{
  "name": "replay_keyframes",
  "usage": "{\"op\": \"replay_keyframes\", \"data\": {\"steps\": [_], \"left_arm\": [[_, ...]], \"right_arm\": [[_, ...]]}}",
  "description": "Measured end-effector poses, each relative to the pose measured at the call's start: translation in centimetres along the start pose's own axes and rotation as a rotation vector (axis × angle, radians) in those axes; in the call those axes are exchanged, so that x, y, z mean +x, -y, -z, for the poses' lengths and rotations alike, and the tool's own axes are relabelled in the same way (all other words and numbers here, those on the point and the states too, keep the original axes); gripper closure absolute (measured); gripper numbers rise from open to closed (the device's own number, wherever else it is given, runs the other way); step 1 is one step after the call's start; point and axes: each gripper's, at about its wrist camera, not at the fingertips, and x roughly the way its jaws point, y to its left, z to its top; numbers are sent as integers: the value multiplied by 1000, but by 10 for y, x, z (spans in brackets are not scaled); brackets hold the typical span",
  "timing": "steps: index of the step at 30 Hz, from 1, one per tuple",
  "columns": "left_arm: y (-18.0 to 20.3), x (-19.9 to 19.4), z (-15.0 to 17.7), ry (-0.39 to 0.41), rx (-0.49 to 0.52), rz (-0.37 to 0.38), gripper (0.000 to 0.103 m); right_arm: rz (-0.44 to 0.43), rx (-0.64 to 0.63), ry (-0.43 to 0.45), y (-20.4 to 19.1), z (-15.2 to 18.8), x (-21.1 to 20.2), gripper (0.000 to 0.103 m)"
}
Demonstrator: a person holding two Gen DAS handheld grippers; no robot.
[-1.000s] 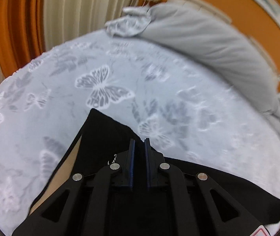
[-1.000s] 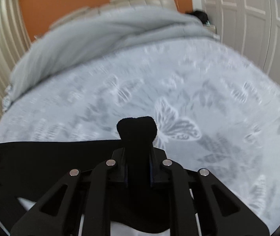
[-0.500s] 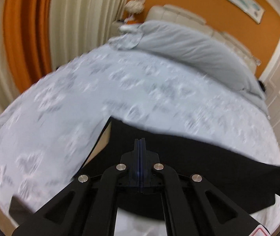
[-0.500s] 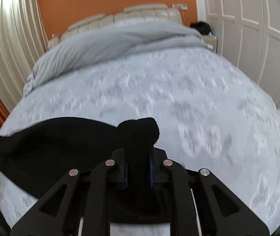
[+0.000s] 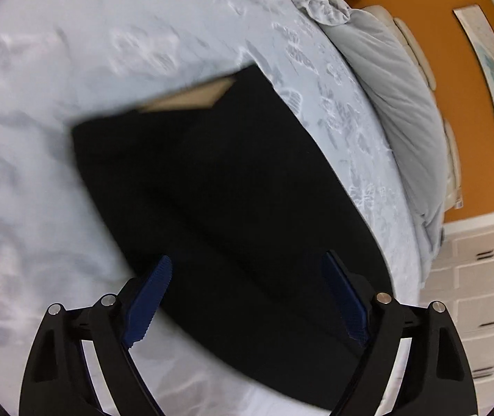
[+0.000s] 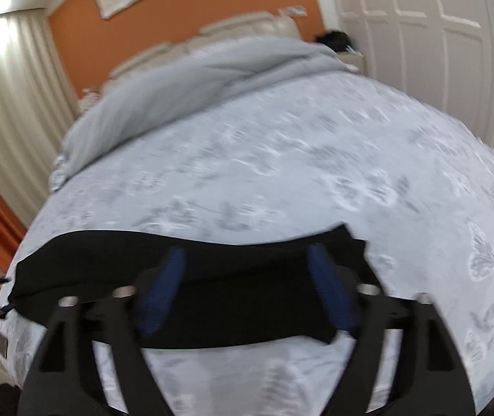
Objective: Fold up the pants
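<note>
- The black pants [image 5: 233, 187] are lying flat on the butterfly-print bedspread [image 5: 73, 52], near the foot of the bed, well apart from the grey duvet [image 5: 396, 90] bunched at the headboard end
- In the left wrist view they are showing as 1 broad dark slab with a strip of tan lining [image 5: 191, 98] peeking at the far edge; in the right wrist view they are reading as a long, low band [image 6: 184, 263] running across the picture
- The left gripper [image 5: 247, 291] is spreading its jaws at this moment; both blue pads [image 5: 150, 298] are standing wide over the cloth, and no fabric is being pinched between them
- The right gripper [image 6: 247, 284] is likewise opening, its blue pads [image 6: 330, 287] hanging wide apart just above the near edge of the band, with nothing clamped
- Judging by this, 1 fold is being laid down and let go: the step in hand is the release
- The layers are looking fairly square, though blur is hiding the edges, so how neatly they are matching cannot be told
- The next move is probably calling for both grippers to be lifting clear without dragging the top layer, then taking 2 fresh holds on 1 end of the band for another fold across its length
- The cloth looks limp, so any snag on a pad could be pulling the fold askew
</note>
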Motion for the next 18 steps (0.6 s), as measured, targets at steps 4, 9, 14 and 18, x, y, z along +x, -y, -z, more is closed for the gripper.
{"op": "replay_keyframes", "data": {"steps": [4, 9, 14, 18], "left_arm": [[17, 14, -8, 43, 37, 28, 98], [41, -46, -14, 173, 138, 138, 98], [41, -74, 3, 201, 221, 1, 98], [22, -48, -4, 111, 149, -36, 98]], "right_arm": [[-15, -9, -48, -19, 11, 12, 15], [2, 27, -63, -12, 13, 17, 15], [7, 127, -126, 4, 20, 32, 15], [-58, 220, -208, 6, 23, 57, 15]]}}
